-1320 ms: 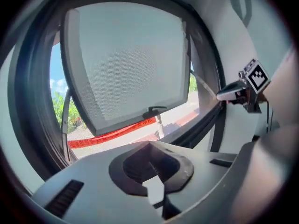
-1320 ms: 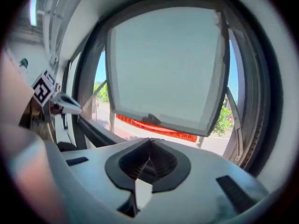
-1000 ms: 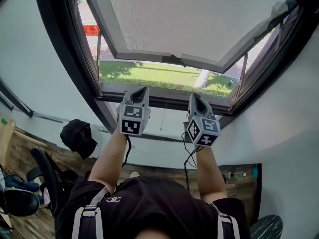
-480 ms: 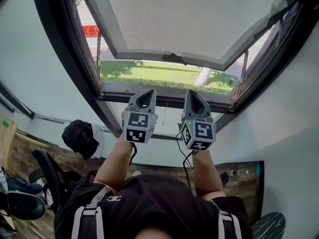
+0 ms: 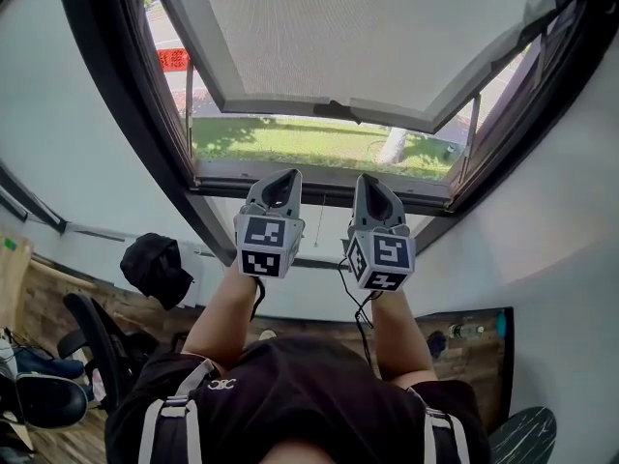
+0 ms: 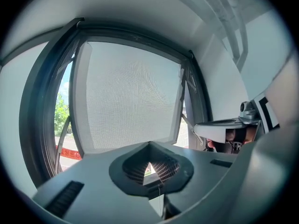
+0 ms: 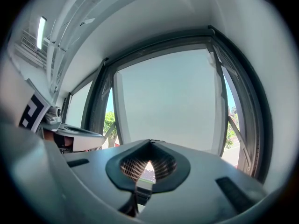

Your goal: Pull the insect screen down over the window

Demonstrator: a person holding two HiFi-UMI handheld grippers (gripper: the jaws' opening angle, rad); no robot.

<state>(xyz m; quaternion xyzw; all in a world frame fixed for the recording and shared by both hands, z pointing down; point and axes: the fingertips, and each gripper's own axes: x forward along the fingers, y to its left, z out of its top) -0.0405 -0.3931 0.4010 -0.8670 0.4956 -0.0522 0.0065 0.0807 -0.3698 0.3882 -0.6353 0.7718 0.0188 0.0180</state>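
Insect screen (image 5: 368,37), top edge cut off

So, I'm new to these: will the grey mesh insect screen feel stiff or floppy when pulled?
The grey mesh insect screen looks flat and taut in its pale frame, so it probably moves as one stiff, light panel. Its small dark tab looks thin, likely awkward to grip.

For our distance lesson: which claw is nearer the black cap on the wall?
Left. The left claw sits up and right of the black cap; the right claw lies farther right, beyond the left one.
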